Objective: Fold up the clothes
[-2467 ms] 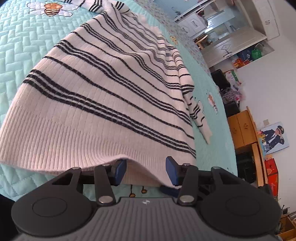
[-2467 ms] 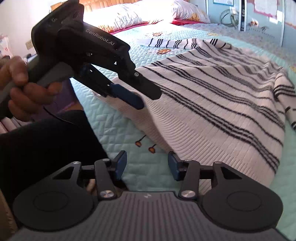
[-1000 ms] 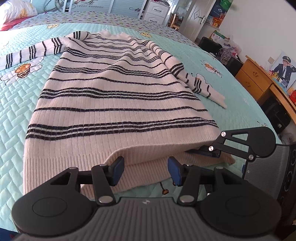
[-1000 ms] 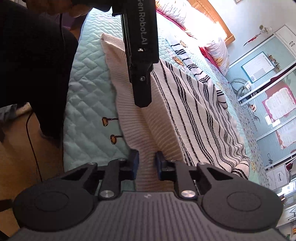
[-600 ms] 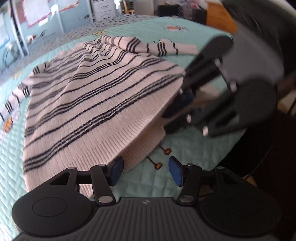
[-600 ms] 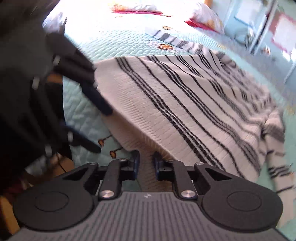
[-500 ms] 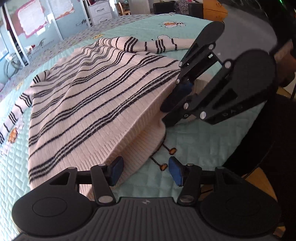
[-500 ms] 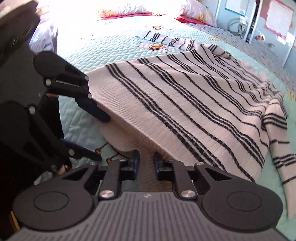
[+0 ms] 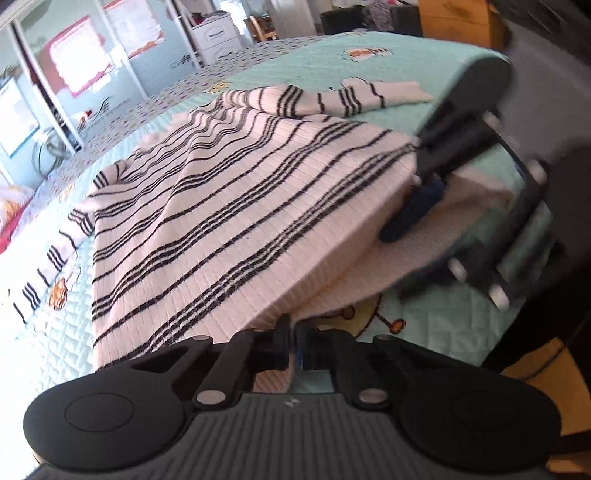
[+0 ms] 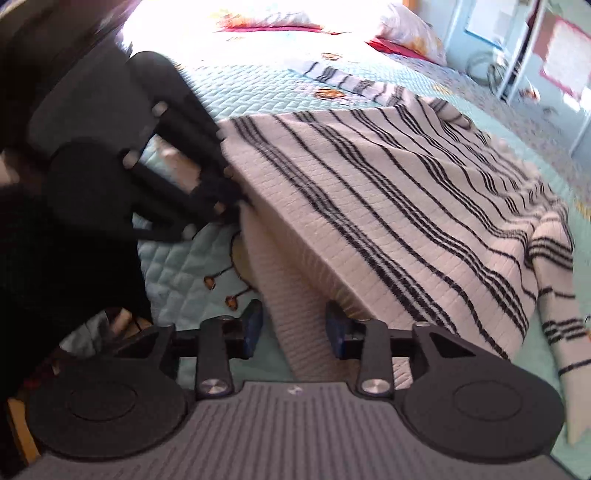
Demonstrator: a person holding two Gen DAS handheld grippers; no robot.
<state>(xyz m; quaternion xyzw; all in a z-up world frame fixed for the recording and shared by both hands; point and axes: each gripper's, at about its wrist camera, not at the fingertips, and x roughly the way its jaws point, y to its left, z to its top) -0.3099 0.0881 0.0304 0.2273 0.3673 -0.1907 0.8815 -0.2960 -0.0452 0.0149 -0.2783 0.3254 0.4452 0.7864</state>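
With the white black-striped knit sweater point(image 9: 229, 206) spread on the turquoise quilted bed point(image 10: 258, 85), its hem pinched in the closed left claw point(image 9: 293, 341) while the right claw point(image 10: 293, 328) gapes around loose hem, a one-sided lift could skew the fold.

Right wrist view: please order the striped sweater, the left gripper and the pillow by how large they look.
1. striped sweater, by far the largest.
2. left gripper, though nearness to the camera enlarges it.
3. pillow, small because it is far away.
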